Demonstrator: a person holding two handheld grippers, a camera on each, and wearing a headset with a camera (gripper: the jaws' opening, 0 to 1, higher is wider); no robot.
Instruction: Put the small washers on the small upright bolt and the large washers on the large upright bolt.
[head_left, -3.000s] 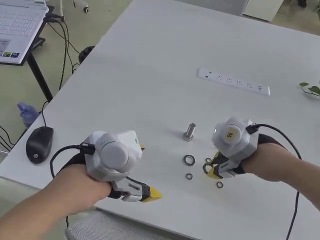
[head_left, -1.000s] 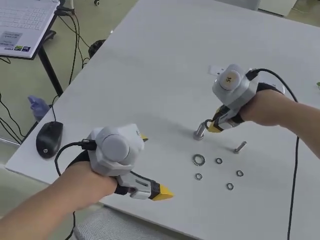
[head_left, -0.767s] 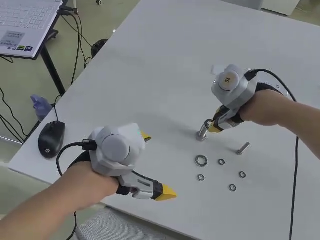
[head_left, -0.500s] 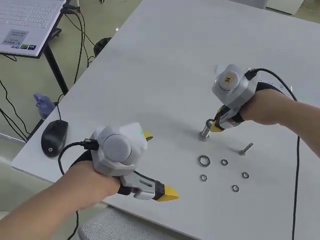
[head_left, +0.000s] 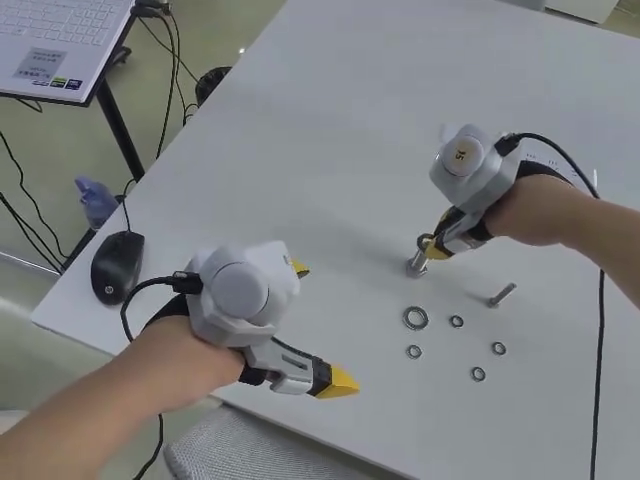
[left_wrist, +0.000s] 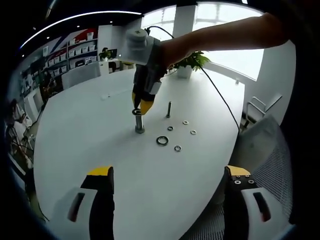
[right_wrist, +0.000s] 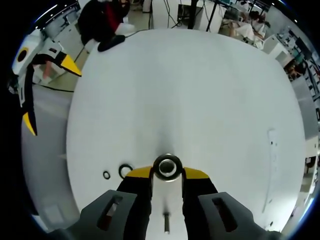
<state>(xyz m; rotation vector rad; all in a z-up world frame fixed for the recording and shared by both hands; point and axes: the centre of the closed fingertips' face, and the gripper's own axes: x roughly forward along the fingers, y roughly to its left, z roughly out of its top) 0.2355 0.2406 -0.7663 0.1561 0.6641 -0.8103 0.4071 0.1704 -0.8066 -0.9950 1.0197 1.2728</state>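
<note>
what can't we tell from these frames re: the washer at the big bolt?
- Head view: the right gripper covers the top of the large bolt, so washer seating is unclear.
- Right gripper view: the held washer hides the bolt beneath it.
- Left gripper view: that joint is too small to judge.

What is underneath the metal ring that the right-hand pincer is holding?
The large upright bolt stands directly under the large washer pinched in the right gripper. The washer and jaws cover the bolt's top, so whether it has entered the hole cannot be seen.
</note>
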